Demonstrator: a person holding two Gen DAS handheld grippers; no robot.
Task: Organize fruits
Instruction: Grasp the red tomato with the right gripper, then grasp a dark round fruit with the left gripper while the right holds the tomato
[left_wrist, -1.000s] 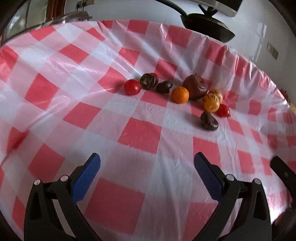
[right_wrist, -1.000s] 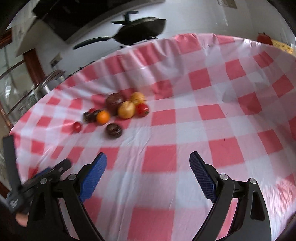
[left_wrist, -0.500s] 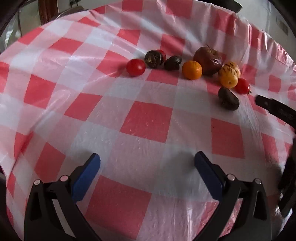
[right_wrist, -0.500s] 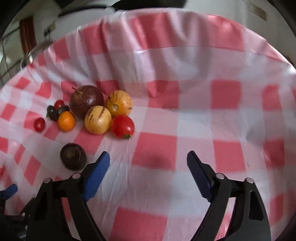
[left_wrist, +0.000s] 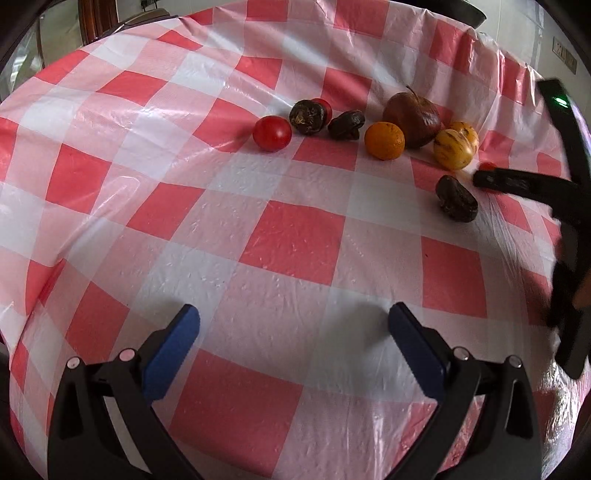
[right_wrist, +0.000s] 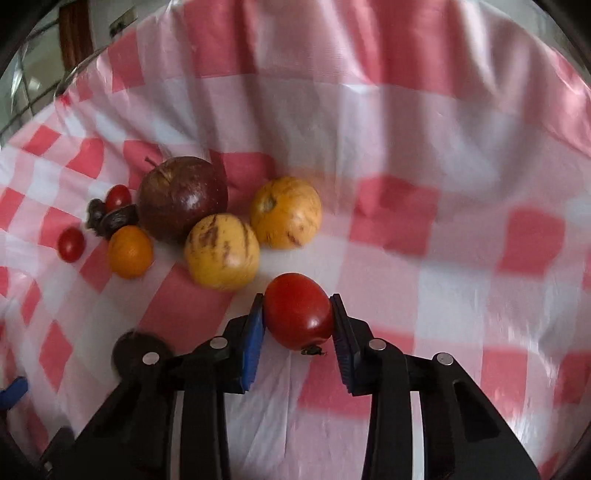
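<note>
Both blue pads of our right gripper (right_wrist: 297, 325) have just closed onto a red tomato (right_wrist: 297, 312) on the checked surface (right_wrist: 424, 258), beside two yellow fruits (right_wrist: 221, 253); our left gripper (left_wrist: 293, 345) hangs wide, empty

Red tomato (right_wrist: 297, 312) clamped on cloth; yellow melons (right_wrist: 221, 251), dark apple (right_wrist: 183, 197), orange (right_wrist: 130, 252) clustered behind

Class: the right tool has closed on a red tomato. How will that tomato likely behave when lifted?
The tomato looks smooth and glossy, so it may slip between the right tool's pads. It looks soft-skinned; hard squeezing could bruise it. Being rounded, it would probably roll if released.
</note>
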